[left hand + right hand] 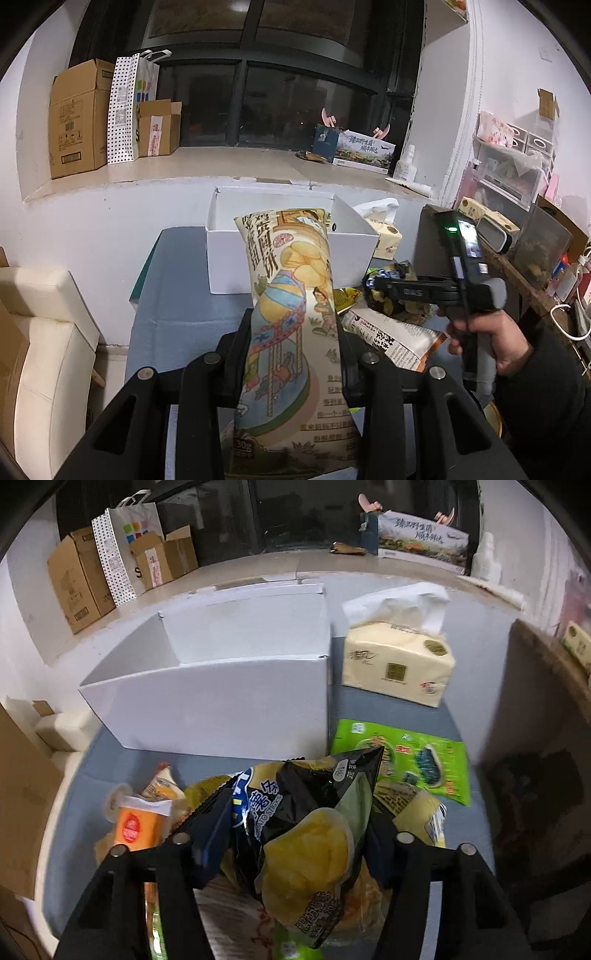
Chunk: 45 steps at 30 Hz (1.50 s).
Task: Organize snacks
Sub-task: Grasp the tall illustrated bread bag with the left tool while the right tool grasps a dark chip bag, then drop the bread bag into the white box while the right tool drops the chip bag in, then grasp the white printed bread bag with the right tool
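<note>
Left gripper, seen from its own camera, pinches a tall biscuit bag between both fingers, the bag standing upright and lifted off the blue table. An open white box stands just beyond it, apparently holding nothing yet. To the right, a hand holds the other tool over a heap of packets.

Right gripper, in its own view, pinches a black chip bag, raised above the snack pile. A green packet lies flat near the box, and a tissue pack sits to the box's right.

Judging by this, both bags are mid-carry toward the box. Next each must travel over the rim and be let go inside, one at a time so the tools do not collide.
</note>
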Each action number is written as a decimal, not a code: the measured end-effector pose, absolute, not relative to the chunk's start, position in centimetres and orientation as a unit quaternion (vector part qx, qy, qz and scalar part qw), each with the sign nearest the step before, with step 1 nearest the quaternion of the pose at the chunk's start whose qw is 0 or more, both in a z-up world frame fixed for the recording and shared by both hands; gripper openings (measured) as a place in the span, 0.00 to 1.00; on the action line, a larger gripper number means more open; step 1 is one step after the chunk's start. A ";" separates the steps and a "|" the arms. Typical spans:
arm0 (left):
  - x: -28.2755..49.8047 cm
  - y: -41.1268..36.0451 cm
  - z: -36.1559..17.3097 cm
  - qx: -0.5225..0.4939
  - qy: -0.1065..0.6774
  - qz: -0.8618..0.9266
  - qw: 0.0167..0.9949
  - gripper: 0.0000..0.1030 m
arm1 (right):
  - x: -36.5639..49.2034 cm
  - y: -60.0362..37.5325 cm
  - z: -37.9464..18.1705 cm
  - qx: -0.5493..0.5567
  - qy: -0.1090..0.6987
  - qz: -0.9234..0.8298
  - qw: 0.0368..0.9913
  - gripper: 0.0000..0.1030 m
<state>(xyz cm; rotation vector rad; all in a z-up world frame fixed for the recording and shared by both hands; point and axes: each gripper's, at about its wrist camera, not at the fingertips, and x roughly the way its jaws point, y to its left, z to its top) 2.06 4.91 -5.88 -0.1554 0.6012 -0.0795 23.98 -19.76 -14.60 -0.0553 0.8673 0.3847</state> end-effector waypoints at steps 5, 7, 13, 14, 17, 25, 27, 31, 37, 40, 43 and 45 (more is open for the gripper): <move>3.2 5.1 -5.1 -0.075 0.286 -0.041 0.955 0.38 | 22.4 -21.4 -11.4 0.003 0.374 0.204 0.905 0.55; 4.6 5.2 -4.4 -0.072 0.278 -0.045 0.957 0.38 | 22.2 -21.6 -9.8 0.014 0.357 0.216 0.909 0.55; 12.1 5.6 -2.2 -0.061 0.271 -0.037 0.960 0.38 | 25.1 -20.0 -5.1 0.028 0.318 0.243 0.916 0.55; 13.6 5.7 -2.0 -0.062 0.275 -0.036 0.959 0.38 | 26.5 -19.3 -4.5 0.028 0.319 0.243 0.915 0.55; 18.7 6.1 -1.7 -0.057 0.286 -0.021 0.956 0.38 | 30.1 -17.3 -4.1 0.027 0.336 0.244 0.909 0.55; 29.8 6.7 -4.6 -0.048 0.344 0.013 0.938 0.41 | 37.5 -14.2 -5.4 -0.004 0.376 0.238 0.896 0.56; 31.0 6.8 -5.4 -0.045 0.357 0.024 0.933 0.53 | 38.4 -13.9 -5.9 -0.007 0.383 0.245 0.890 0.67; 30.5 8.0 -5.8 -0.070 0.338 0.020 0.938 1.00 | 38.3 -15.0 -5.8 0.012 0.360 0.241 0.901 0.99; 28.2 9.3 -5.0 -0.077 0.329 0.034 0.941 1.00 | 36.7 -17.4 -4.7 0.066 0.329 0.279 0.900 1.00; 25.9 9.0 -4.1 -0.072 0.308 0.022 0.948 1.00 | 35.0 -18.8 -3.6 0.081 0.297 0.286 0.908 1.00; 23.2 8.1 -3.5 -0.049 0.273 0.017 0.961 1.00 | 33.0 -20.4 -2.5 0.091 0.276 0.291 0.912 1.00; 20.7 7.2 -3.2 -0.031 0.248 0.011 0.968 1.00 | 31.3 -21.7 -2.0 0.105 0.263 0.303 0.910 1.00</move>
